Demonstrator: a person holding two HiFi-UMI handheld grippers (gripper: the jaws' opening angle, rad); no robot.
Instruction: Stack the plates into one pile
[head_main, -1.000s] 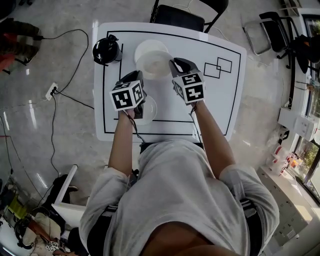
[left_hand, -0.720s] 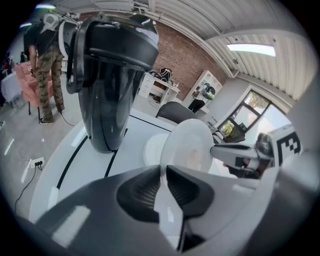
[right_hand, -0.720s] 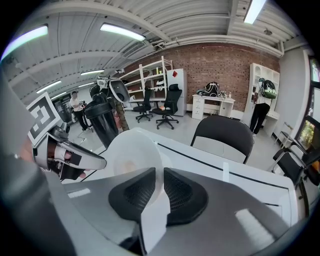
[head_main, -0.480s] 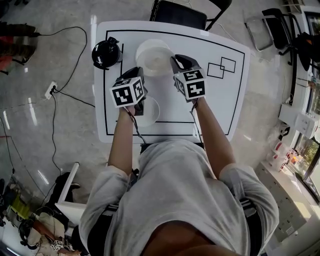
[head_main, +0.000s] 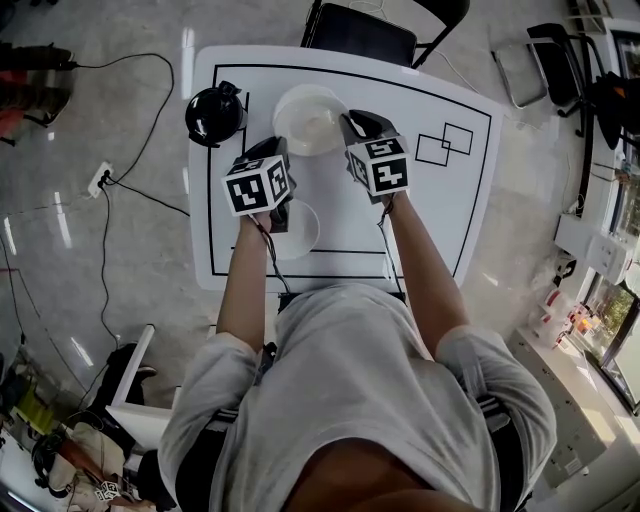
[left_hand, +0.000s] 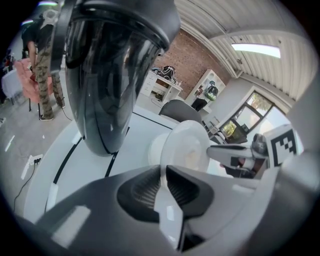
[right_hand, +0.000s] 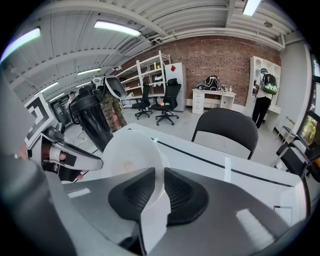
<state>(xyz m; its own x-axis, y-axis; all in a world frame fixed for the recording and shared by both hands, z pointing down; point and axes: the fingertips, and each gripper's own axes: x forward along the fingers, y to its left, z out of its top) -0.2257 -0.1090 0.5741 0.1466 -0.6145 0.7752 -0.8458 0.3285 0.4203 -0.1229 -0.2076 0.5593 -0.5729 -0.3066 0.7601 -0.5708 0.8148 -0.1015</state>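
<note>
A white plate (head_main: 315, 130) hangs between my two grippers over the far middle of the white table (head_main: 440, 200). My left gripper (head_main: 277, 158) is shut on the plate's left rim, and its view shows the rim (left_hand: 187, 150) pinched between the pads. My right gripper (head_main: 348, 126) is shut on the opposite rim (right_hand: 132, 160). Right under and behind the held plate, a second white plate (head_main: 290, 95) rests on the table, also seen in the left gripper view (left_hand: 154, 147). A third plate (head_main: 303, 228) lies near the front, partly hidden by my left gripper.
A black shaker bottle (head_main: 212, 110) stands at the table's far left, close to my left gripper (left_hand: 110, 75). A black chair (head_main: 360, 35) stands behind the table (right_hand: 227, 132). A black taped border and two small rectangles (head_main: 445, 140) mark the tabletop. Cables lie on the floor at left.
Both grippers carried the held plate a little away from me and downward, so it now overlaps the far plate more. Both grips stayed the same.
</note>
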